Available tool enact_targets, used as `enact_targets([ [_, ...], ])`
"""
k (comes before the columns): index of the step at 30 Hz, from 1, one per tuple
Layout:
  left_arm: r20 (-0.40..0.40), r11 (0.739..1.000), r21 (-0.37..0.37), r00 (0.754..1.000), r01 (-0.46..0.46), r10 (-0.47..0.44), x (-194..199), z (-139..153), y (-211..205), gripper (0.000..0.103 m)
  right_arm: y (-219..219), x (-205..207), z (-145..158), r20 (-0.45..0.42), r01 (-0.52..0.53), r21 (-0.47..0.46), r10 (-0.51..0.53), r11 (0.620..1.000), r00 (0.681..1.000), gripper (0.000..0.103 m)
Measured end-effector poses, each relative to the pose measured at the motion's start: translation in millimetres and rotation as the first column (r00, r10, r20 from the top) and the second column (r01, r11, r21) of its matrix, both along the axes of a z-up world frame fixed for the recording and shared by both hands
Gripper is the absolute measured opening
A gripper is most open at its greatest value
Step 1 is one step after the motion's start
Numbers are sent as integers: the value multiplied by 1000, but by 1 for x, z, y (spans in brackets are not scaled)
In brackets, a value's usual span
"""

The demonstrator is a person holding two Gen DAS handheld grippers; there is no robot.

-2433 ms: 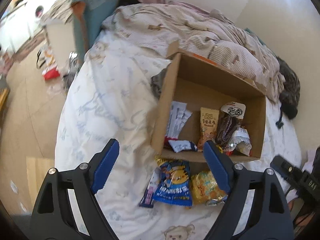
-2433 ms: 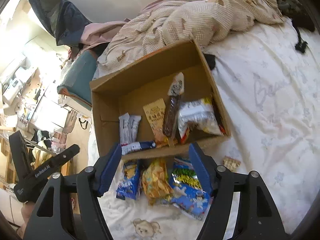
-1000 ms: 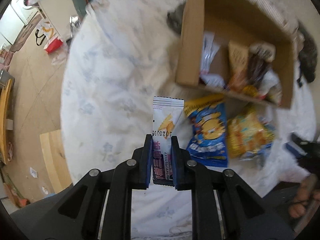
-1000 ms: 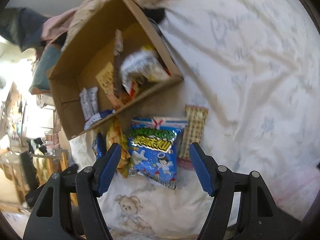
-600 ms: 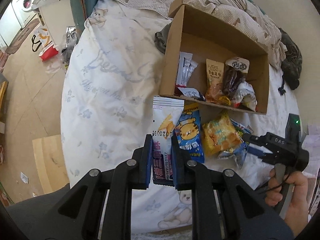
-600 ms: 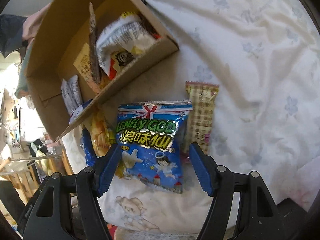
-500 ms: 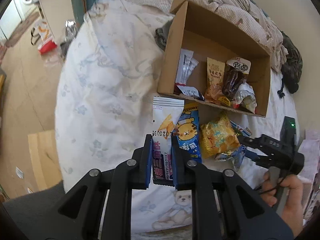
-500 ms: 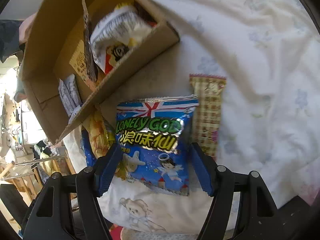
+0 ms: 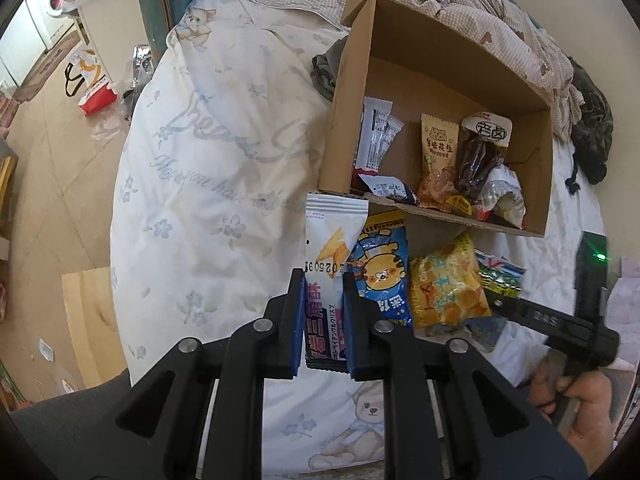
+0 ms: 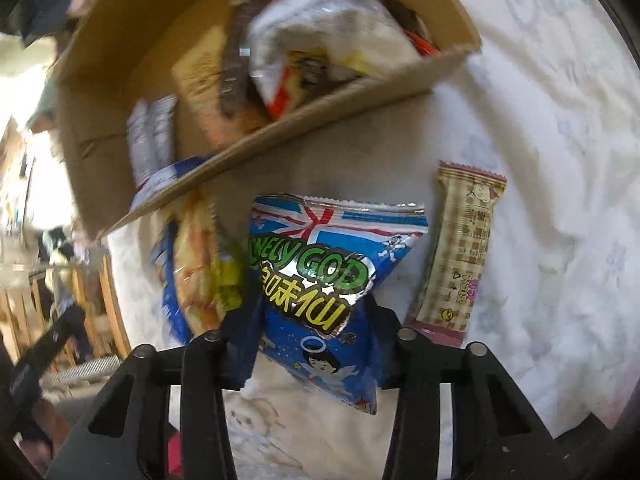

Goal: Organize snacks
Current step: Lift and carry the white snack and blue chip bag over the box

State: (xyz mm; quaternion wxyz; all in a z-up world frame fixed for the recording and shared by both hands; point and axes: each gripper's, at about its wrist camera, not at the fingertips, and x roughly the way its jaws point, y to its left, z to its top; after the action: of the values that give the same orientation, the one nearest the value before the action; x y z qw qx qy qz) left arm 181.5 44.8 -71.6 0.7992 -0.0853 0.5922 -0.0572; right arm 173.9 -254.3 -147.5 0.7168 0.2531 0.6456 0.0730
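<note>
I am keeping my left gripper [image 9: 323,312] pointing steeply down, its blue-padded jaws clamping a slim white-and-purple snack packet [image 9: 330,264]. My right gripper [image 10: 314,344], at four o'clock there, is closing its jaws onto a crinkly blue foil snack bag [image 10: 320,292], pinching it.

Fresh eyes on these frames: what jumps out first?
The left gripper is clamped on a white wafer pack, held up above the bed. The right gripper has just been closing and now pinches a blue Lonely God bag, below the open box of snacks.
</note>
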Motion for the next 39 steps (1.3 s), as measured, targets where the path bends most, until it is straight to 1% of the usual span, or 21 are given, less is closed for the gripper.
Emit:
enact_targets([
  [2,0,1000,9,1000,1,-1,0,-1,-1,14,-6,-8,5,12,-1,0,1,1000,1000,42],
  [5,3,1000,22,1000,0,0,0,-2,-1,14,-14,-21,20,60,1,6,-1,1000,998,42],
  [8,8,1000,29,1000,-3,3,-1,-2,-1,14,-23,-33,39,128,19,26,-22,999,992,42],
  [12,21,999,36,1000,-4,3,-4,-1,-3,14,-41,-55,65,233,45,72,-61,996,971,42],
  [15,40,999,49,999,-6,4,-6,1,-4,14,-39,-60,87,331,47,137,-91,989,939,41],
  [18,67,998,62,998,-20,15,-8,5,-2,14,-36,-61,111,445,18,176,-96,984,891,41],
  [20,92,998,63,996,-30,24,-9,9,0,14,-32,-61,122,495,10,200,-109,980,862,41],
  [24,160,996,79,986,-48,35,-14,21,7,14,-20,-54,132,530,15,213,-128,977,839,41],
  [29,244,991,112,969,-74,45,-19,34,13,14,-9,-44,135,543,-5,218,-118,976,831,41],
  [34,276,989,112,959,-97,63,-19,40,16,14,-6,-34,136,552,-10,196,-102,981,827,41],
  [36,286,989,116,957,-93,56,-18,43,12,14,-6,-30,138,558,-7,184,-98,983,824,41],
  [39,299,992,99,953,-73,40,-10,52,2,14,-7,-20,141,560,-5,191,-105,982,822,41],
])
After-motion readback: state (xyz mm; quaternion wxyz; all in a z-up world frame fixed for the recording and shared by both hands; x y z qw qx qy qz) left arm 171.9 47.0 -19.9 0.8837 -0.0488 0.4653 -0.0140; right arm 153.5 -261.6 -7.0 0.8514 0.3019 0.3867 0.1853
